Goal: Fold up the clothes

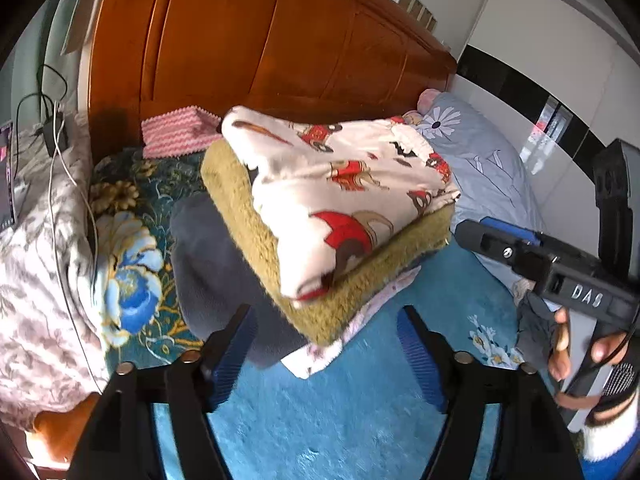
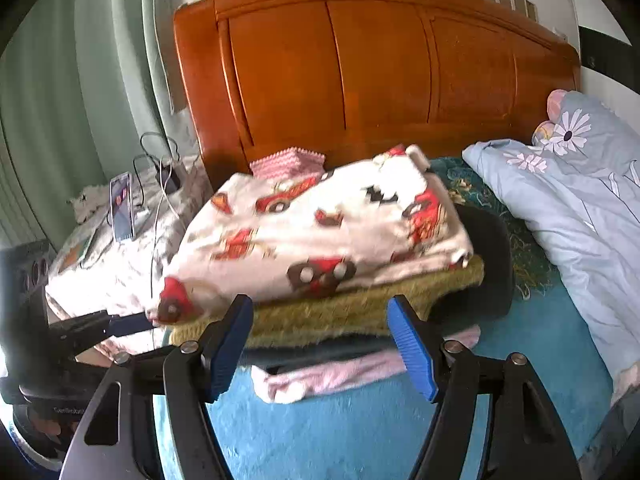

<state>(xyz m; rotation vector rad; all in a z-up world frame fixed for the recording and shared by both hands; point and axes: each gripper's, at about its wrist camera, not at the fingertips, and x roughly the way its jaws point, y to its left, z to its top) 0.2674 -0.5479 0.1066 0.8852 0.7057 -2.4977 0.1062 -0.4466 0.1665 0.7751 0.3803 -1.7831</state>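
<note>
A folded white garment with red car prints (image 1: pixel 344 192) (image 2: pixel 320 232) lies on top of a stack on the bed. Under it are a folded olive fleece piece (image 1: pixel 256 232) (image 2: pixel 340 312), a dark grey garment (image 1: pixel 208 264) and a pink piece (image 2: pixel 328 376) at the bottom. My left gripper (image 1: pixel 326 344) is open and empty, just in front of the stack. My right gripper (image 2: pixel 320 344) is open and empty, close to the stack's front edge. It also shows in the left wrist view (image 1: pixel 480 232) at the right, and the left one shows in the right wrist view (image 2: pixel 132 324) at the left.
The bed has a blue cover (image 1: pixel 320 420) (image 2: pixel 340 432) and a wooden headboard (image 1: pixel 260 40) (image 2: pixel 360 72). A pale blue quilt (image 1: pixel 480 160) (image 2: pixel 580 208) lies at the right. A pink zigzag cloth (image 1: pixel 176 136) sits by the headboard. A phone (image 2: pixel 122 206) and cables rest on the left.
</note>
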